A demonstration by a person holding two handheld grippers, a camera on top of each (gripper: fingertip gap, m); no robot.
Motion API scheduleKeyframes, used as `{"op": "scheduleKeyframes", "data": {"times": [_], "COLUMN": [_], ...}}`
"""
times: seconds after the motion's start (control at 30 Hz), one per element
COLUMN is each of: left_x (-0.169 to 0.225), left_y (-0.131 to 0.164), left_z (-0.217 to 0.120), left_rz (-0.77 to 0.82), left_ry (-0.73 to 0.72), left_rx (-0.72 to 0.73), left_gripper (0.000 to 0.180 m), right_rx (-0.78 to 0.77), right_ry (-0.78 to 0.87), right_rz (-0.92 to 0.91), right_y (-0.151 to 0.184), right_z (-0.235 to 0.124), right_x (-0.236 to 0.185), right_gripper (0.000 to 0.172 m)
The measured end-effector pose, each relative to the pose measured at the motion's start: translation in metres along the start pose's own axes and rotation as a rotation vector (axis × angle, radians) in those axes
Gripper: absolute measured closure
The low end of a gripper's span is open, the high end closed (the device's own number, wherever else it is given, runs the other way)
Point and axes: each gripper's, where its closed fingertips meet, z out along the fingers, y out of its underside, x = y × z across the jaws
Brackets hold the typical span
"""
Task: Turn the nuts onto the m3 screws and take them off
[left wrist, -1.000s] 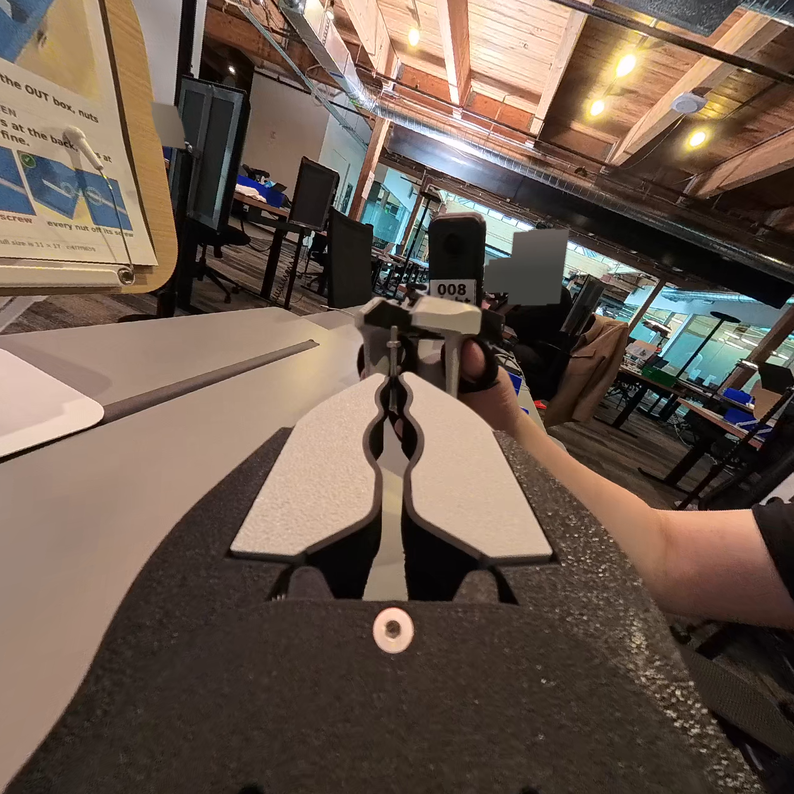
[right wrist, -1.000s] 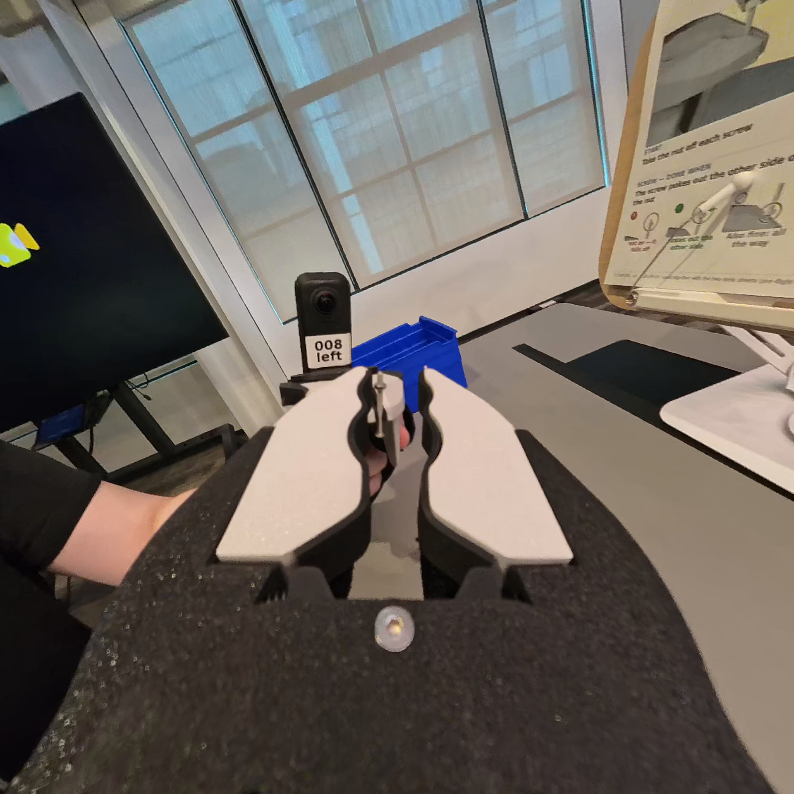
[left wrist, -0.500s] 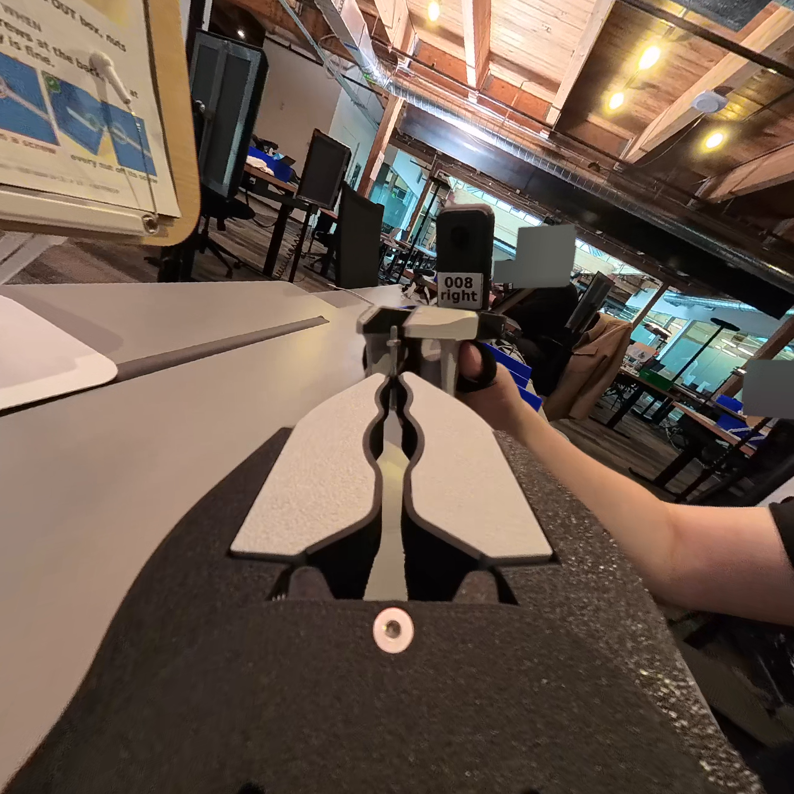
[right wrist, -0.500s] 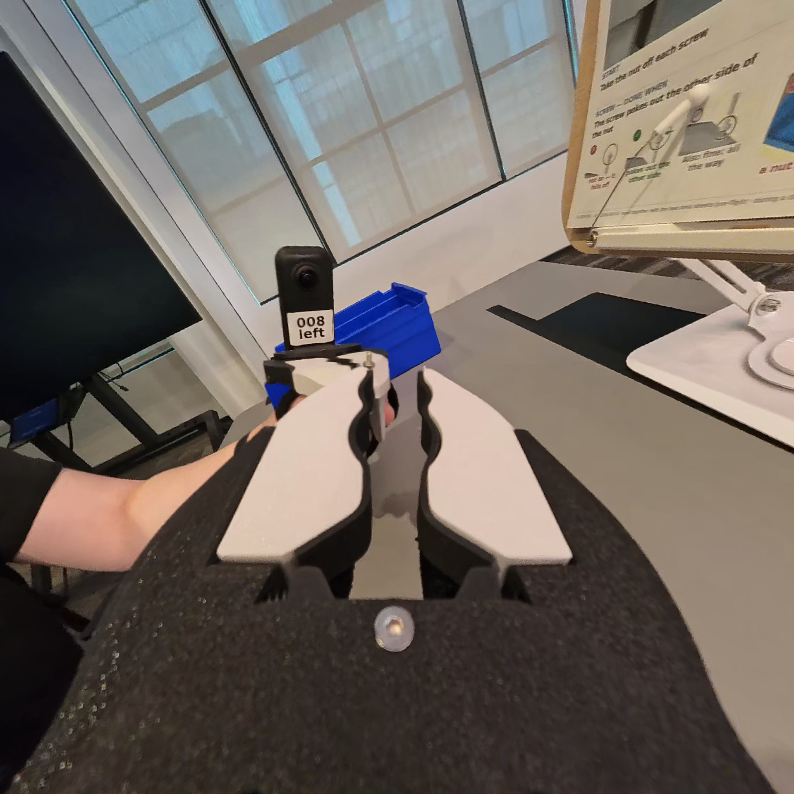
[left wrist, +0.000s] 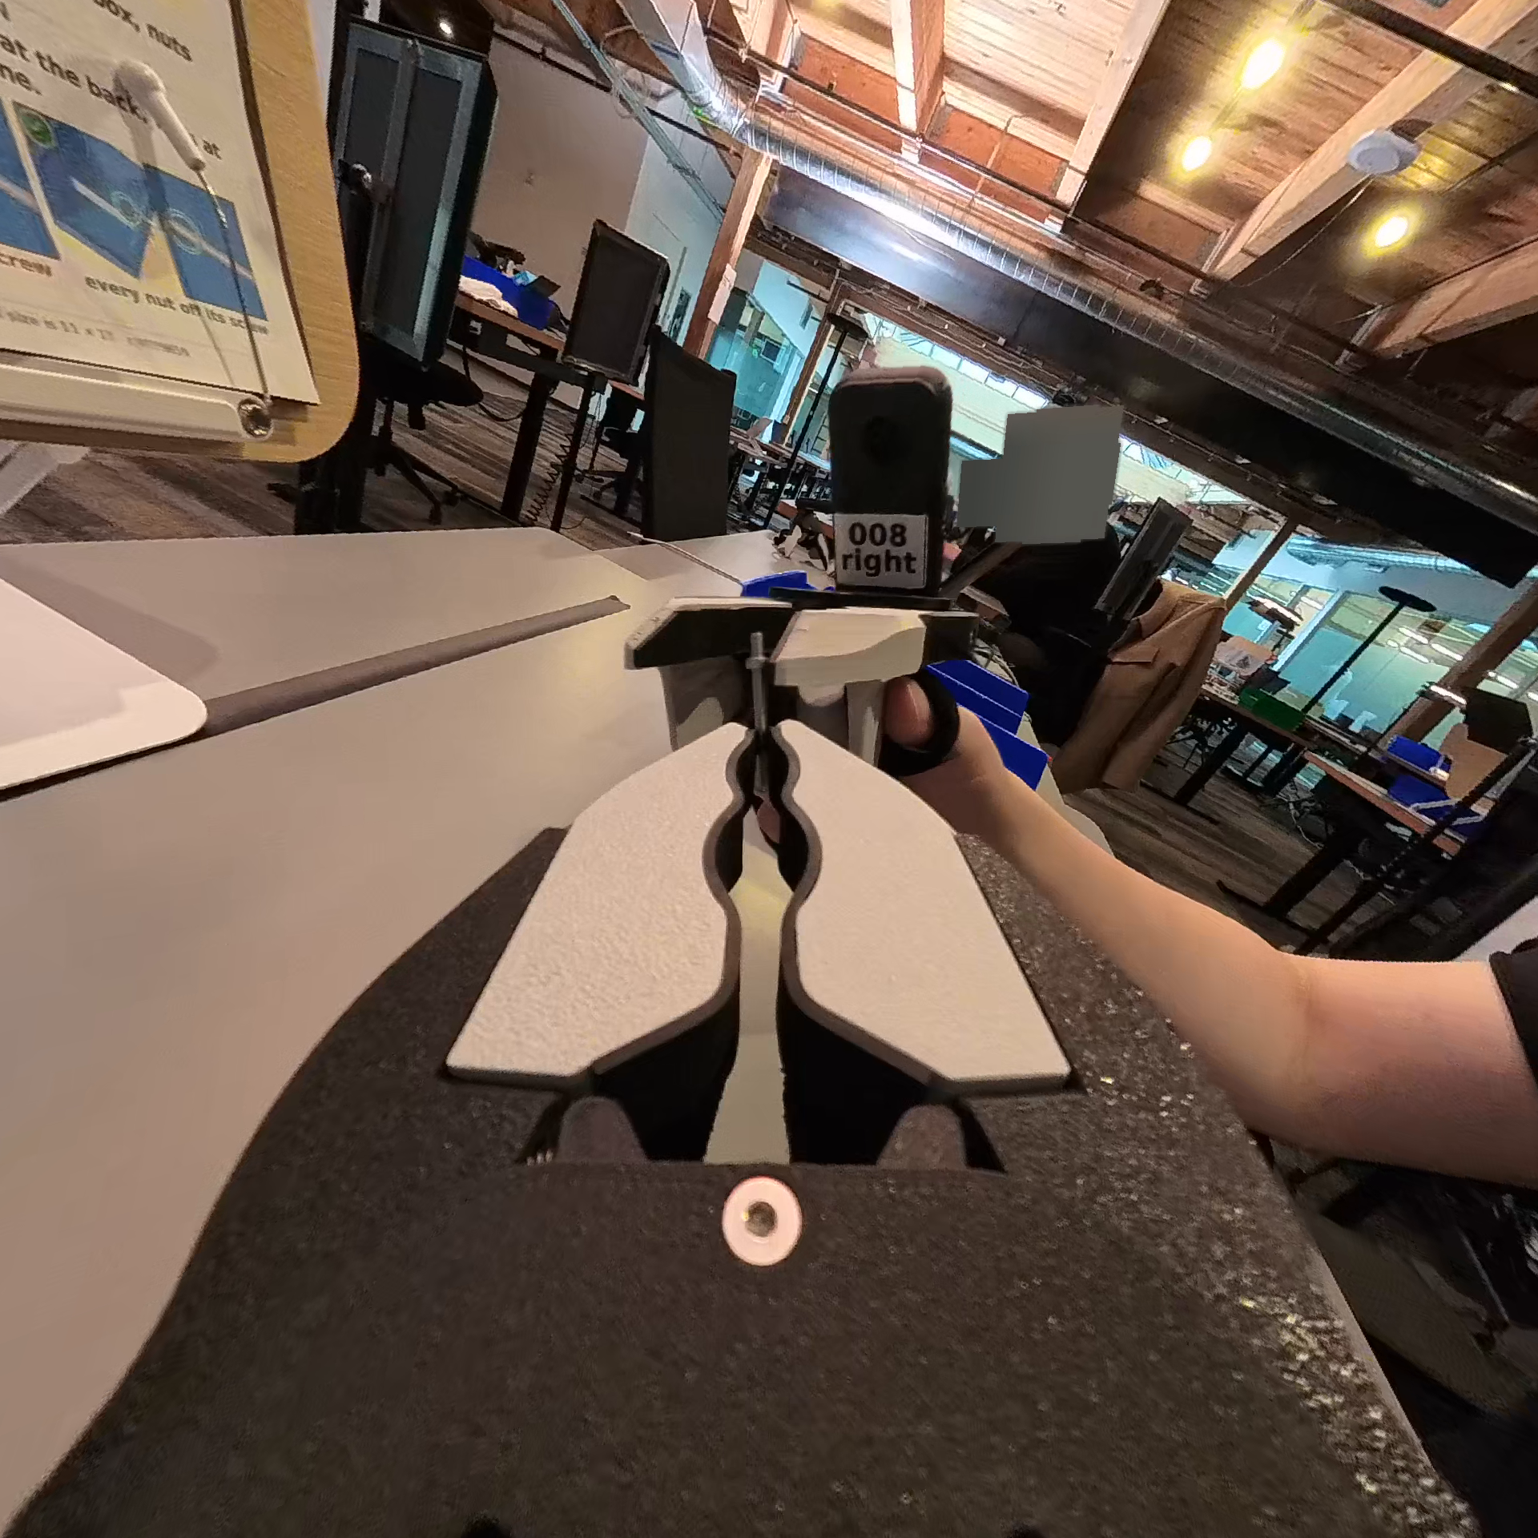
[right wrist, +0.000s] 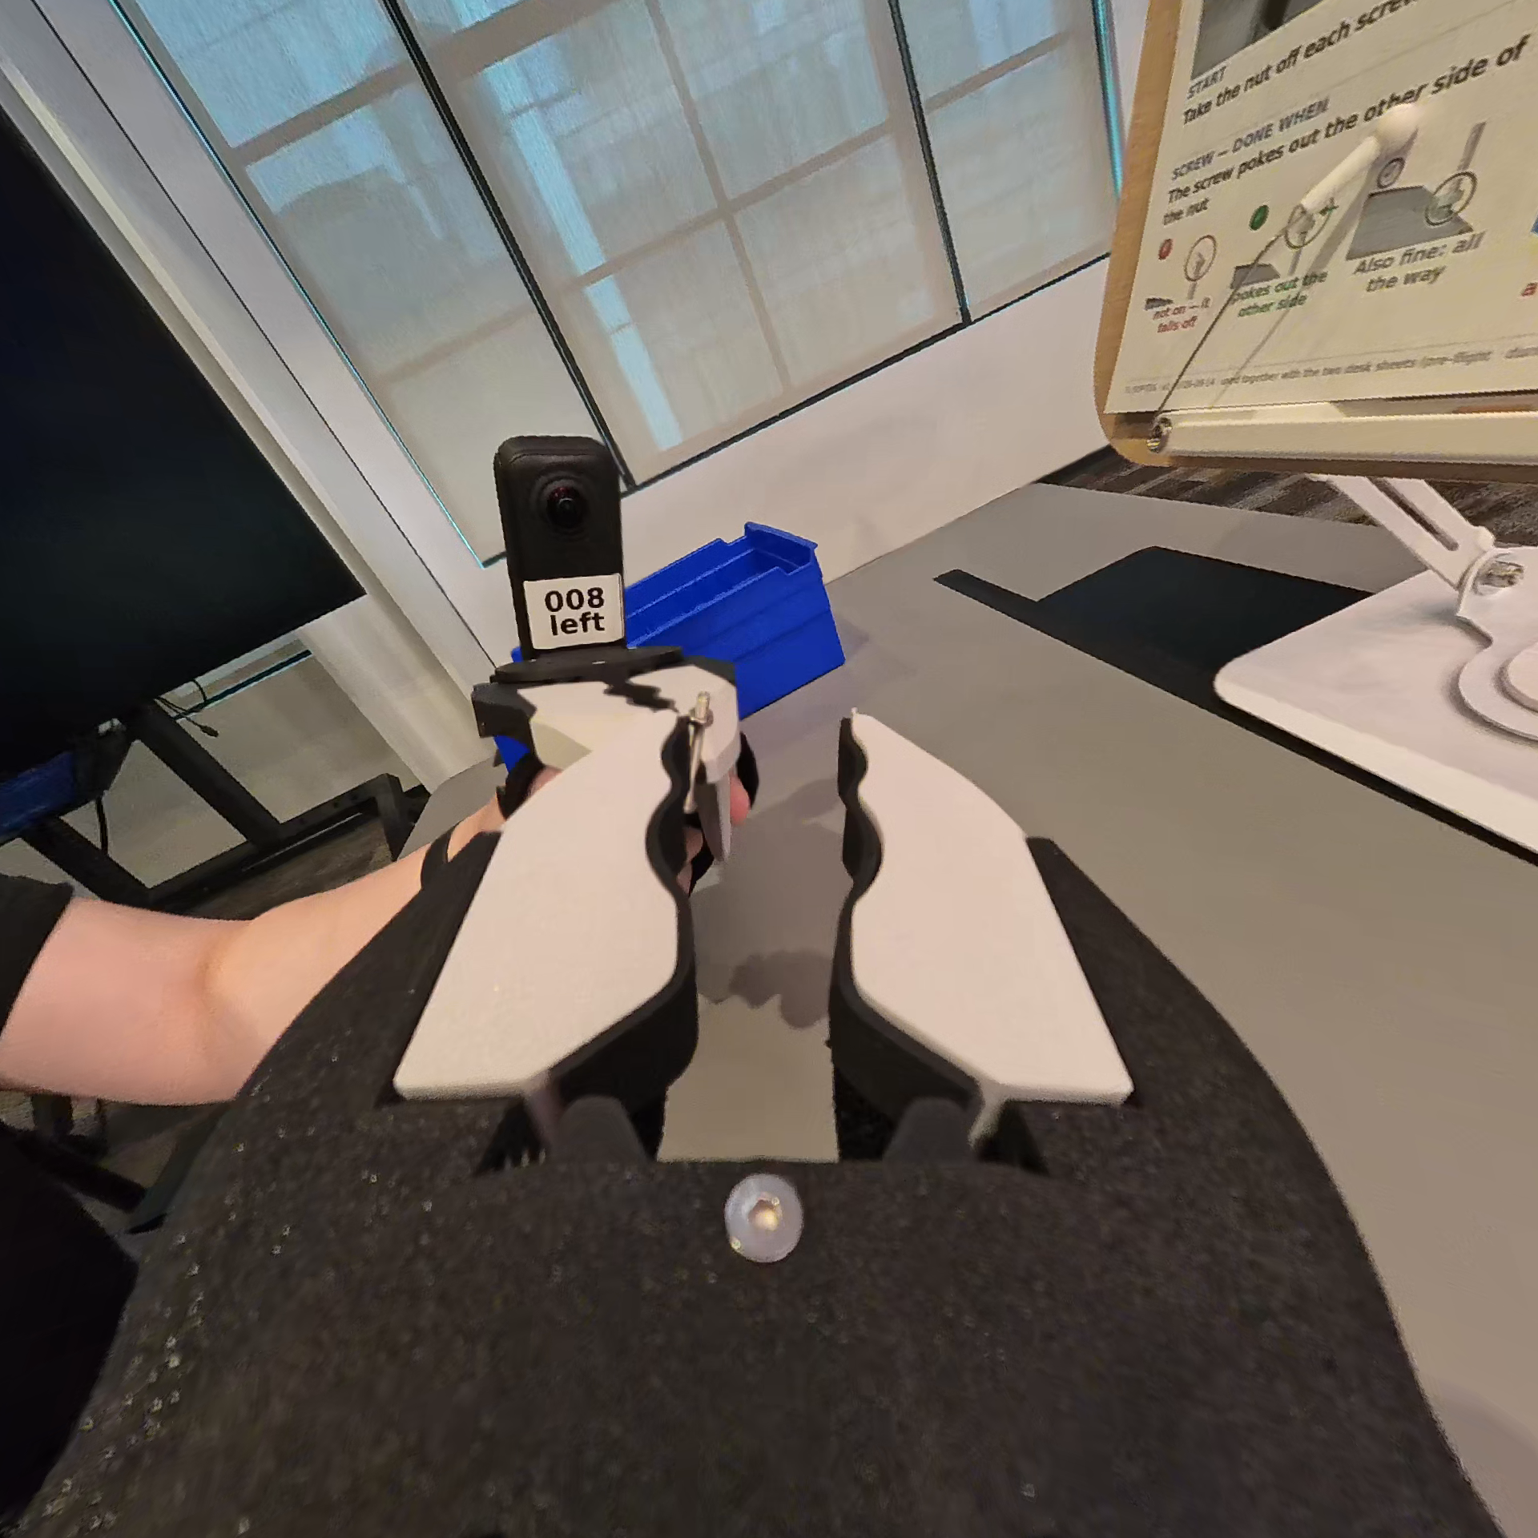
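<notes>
We see the left claw (left wrist: 759, 753) pinched shut on a thin metal screw (left wrist: 757, 707), upright above the grey worktop (left wrist: 250, 832); we judge it light, rigid and slippery, best gripped mid-shank. The right claw (right wrist: 778, 741) gapes empty beside it. Each claw's camera (right wrist: 559, 533) wears a printed label.
</notes>
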Motion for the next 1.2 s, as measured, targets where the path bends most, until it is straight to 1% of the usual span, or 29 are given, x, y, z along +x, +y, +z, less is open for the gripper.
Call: {"op": "scheduleKeyframes", "data": {"times": [0.07,0.17,0.3,0.47,0.6,0.63,0.67,0.7,0.87,0.93,0.97,1.07,1.1,1.2], "left_x": [0.0,-0.001,0.0,0.003,0.005,0.005,0.006,0.006,0.006,0.005,0.004,0.001,0.001,0.002], "left_y": [-0.002,-0.003,-0.004,-0.005,-0.004,-0.004,-0.004,-0.004,-0.005,-0.001,0.002,0.007,0.008,0.011], "left_z": [-0.002,-0.003,-0.002,-0.002,-0.001,-0.001,0.0,0.0,-0.001,0.0,0.0,0.001,0.001,0.001], "left_rz": [-0.003,-0.005,-0.005,0.0,0.002,0.003,0.003,0.002,-0.034,-0.062,-0.067,-0.054,-0.051,-0.058], "left_ry": [0.006,0.005,0.005,0.017,0.024,0.025,0.028,0.027,0.04,0.046,0.048,0.032,0.029,0.042], "left_rx": [0.011,0.018,0.024,0.027,0.022,0.022,0.022,0.021,0.018,-0.013,-0.034,-0.063,-0.068,-0.098], "left_gripper": [0.178,0.178,0.178,0.178,0.178,0.178,0.178,0.178,0.178,0.168,0.168,0.17,0.173,0.178], "right_rx": [0.015,0.053,0.047,0.061,0.034,0.028,0.021,0.019,0.013,-0.004,-0.01,-0.034,-0.047,-0.075], "right_ry": [0.011,-0.048,-0.058,-0.128,-0.139,-0.145,-0.151,-0.155,-0.152,-0.147,-0.15,-0.148,-0.144,-0.13], "right_rz": [0.014,0.042,0.026,0.052,0.041,0.042,0.043,0.045,0.062,0.069,0.071,0.068,0.061,0.042], "right_y": [-0.001,-0.007,-0.007,-0.008,-0.004,-0.003,-0.001,-0.001,-0.001,0.002,0.003,0.006,0.008,0.012], "right_z": [-0.004,-0.003,0.001,0.005,0.007,0.008,0.008,0.008,0.009,0.01,0.01,0.012,0.012,0.013], "right_x": [0.005,-0.003,-0.009,-0.02,-0.022,-0.023,-0.024,-0.024,-0.024,-0.024,-0.024,-0.025,-0.024,-0.023], "right_gripper": [0.141,0.139,0.139,0.149,0.155,0.157,0.166,0.167,0.167,0.167,0.167,0.167,0.167,0.167]}}
